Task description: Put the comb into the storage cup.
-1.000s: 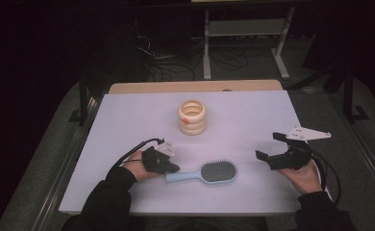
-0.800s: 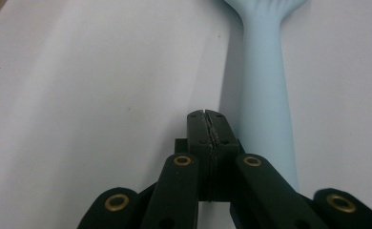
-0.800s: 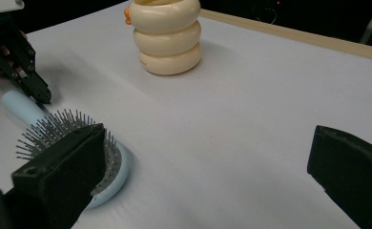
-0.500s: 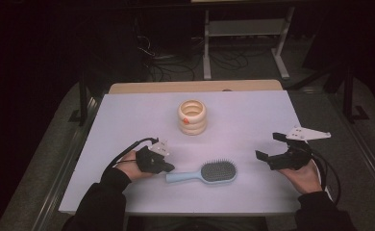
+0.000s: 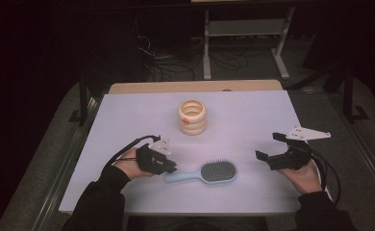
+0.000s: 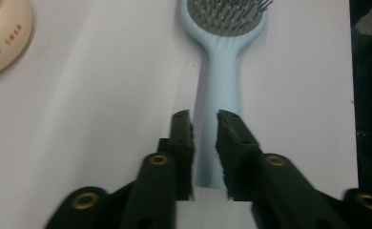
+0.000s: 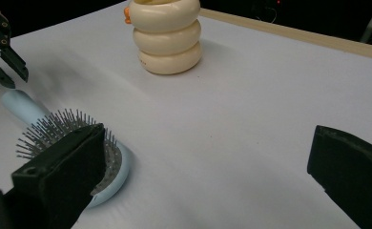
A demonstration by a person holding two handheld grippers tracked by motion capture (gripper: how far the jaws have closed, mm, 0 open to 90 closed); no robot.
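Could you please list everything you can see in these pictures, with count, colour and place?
hairbrush: one, light blue with grey bristles, lying flat at the near middle of the table, handle toward the left gripper.
ring stack: one, cream with a small orange mark, upright at the table's middle, beyond the hairbrush.
table: one, white top with a wooden strip along the far edge.
metal stand: one, grey, on the dark floor behind the table.
cables: several, dark, on the floor behind the table.
left gripper: one, black, above the hairbrush handle's end; its fingers have just been opening, a narrow gap between them, not pressing the handle.
right gripper: one, black, at the table's right, fingers wide apart, holding nothing.
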